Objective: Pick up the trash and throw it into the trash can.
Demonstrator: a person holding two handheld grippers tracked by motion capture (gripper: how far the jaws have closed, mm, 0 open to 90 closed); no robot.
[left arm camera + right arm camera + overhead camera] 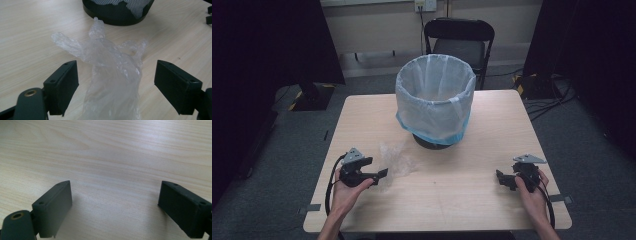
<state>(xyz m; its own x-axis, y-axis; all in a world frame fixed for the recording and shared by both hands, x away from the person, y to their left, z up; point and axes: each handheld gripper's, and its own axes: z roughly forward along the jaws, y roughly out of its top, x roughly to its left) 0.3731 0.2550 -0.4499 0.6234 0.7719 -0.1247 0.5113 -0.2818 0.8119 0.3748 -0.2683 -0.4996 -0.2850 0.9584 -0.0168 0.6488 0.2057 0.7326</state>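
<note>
Left gripper (pixel 384 174), black, two-jawed, with a grey three-cornered plate on top: held in the person's left hand (pixel 347 192) near the front left of the table; jaws stood wide apart, released, pads clear of the plastic lying between them. Right gripper (pixel 498 176), same make: held in the right hand (pixel 532 192) at the front right, jaws likewise spread wide over bare wood, grasping nothing.

Square table (pixel 452 200) of pale wood-grain laminate: bore every item listed below.

Round black mesh waste bin (pixel 435 100), lined with a white translucent bag folded over its rim, blue hem showing lower down: stood upright at the middle of the table's far half. In the left gripper view its dark base (pixel 117 17) sat just beyond the plastic.

Crumpled clear plastic glove (pixel 398 161), thin film, fingers splayed: lay on the table between the bin and the left gripper, near the bin's base but apart from it. In the left gripper view the glove (pixel 112 75) ran up the middle between the two pads, fingers pointing toward the bin.
</note>
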